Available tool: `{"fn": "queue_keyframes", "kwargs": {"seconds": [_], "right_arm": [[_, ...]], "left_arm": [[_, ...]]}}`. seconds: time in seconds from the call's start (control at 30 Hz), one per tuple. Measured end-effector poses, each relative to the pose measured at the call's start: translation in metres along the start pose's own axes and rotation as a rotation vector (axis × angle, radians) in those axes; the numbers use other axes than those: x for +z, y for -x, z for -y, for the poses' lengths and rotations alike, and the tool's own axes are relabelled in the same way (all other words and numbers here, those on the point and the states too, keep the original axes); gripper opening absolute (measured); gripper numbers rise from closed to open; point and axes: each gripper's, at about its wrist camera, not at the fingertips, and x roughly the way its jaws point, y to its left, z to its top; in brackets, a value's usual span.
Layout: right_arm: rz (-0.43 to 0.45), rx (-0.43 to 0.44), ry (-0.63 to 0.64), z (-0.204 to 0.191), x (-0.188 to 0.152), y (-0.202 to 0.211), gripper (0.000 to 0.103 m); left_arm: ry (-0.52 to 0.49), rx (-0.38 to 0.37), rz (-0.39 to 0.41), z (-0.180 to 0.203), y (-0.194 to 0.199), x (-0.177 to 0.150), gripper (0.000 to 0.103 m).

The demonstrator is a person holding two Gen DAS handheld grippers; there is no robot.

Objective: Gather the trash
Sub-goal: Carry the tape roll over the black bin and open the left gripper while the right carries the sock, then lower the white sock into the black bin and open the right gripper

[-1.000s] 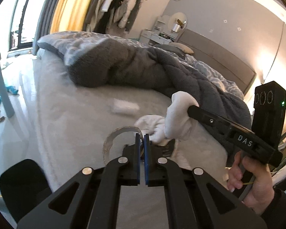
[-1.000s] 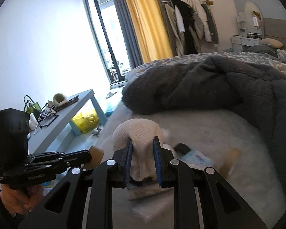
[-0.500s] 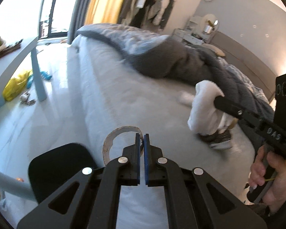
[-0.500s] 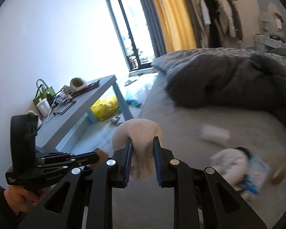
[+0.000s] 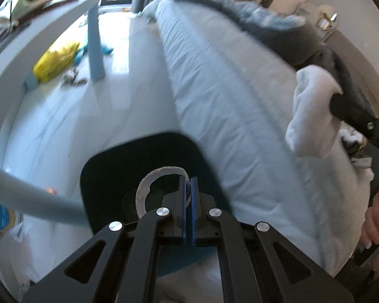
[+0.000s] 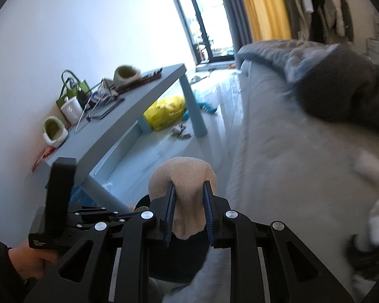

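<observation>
My left gripper is shut on a curved grey-brown cardboard strip. It hangs over the mouth of a black bin that stands on the floor against the bed's side. My right gripper is shut on a cream knitted sock. In the left wrist view that sock hangs over the bed's edge, to the right of the bin. On the bed lie a small white scrap and a white and dark bundle, both blurred.
The pale bed with a dark grey blanket fills the right. A blue-grey table with clutter stands left, and its leg crosses close to the bin. A yellow bag and small litter lie on the floor.
Both grippers have swung left off the middle of the bed to its edge and tipped downward. The black bin has come under the left gripper. Both grips are unchanged.
</observation>
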Motion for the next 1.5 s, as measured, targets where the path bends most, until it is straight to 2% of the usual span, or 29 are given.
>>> {"fn": "queue_keyframes", "kwargs": {"seconds": [0.17, 0.27, 0.3, 0.33, 0.4, 0.5, 0.63, 0.87, 1.1, 1.3, 1.5], "right_arm": [[-0.059, 0.019, 0.019, -0.022, -0.003, -0.027, 0.022], [-0.088, 0.024, 0.028, -0.029, -0.005, -0.041, 0.022], [-0.103, 0.025, 0.027, -0.031, -0.006, -0.046, 0.022], [-0.112, 0.024, 0.025, -0.033, -0.007, -0.05, 0.022], [-0.135, 0.017, 0.023, -0.035, -0.009, -0.06, 0.022], [-0.165, 0.007, 0.028, -0.038, -0.012, -0.074, 0.022], [-0.207, -0.015, 0.044, -0.044, -0.019, -0.09, 0.022], [-0.271, -0.011, 0.054, -0.056, -0.03, -0.119, 0.022], [-0.343, -0.015, 0.064, -0.066, -0.044, -0.147, 0.022], [-0.415, -0.025, 0.063, -0.071, -0.063, -0.171, 0.022], [-0.48, -0.046, 0.077, -0.075, -0.08, -0.19, 0.024]], "left_arm": [[0.042, 0.009, -0.118, -0.025, -0.014, -0.017, 0.004], [0.031, 0.026, -0.17, -0.03, -0.019, -0.025, 0.007], [0.027, 0.027, -0.18, -0.031, -0.02, -0.027, 0.015], [0.026, 0.026, -0.185, -0.032, -0.019, -0.028, 0.028], [0.031, 0.021, -0.19, -0.037, -0.017, -0.029, 0.042], [0.027, 0.042, -0.192, -0.041, -0.012, -0.029, 0.044], [0.039, 0.056, -0.148, -0.05, 0.002, -0.025, 0.047], [0.059, 0.079, -0.003, -0.062, 0.043, -0.013, 0.049], [0.063, 0.09, 0.156, -0.063, 0.083, 0.0, 0.042], [0.067, 0.103, 0.24, -0.06, 0.103, 0.005, 0.032], [0.046, 0.098, 0.314, -0.051, 0.122, 0.008, 0.032]]}}
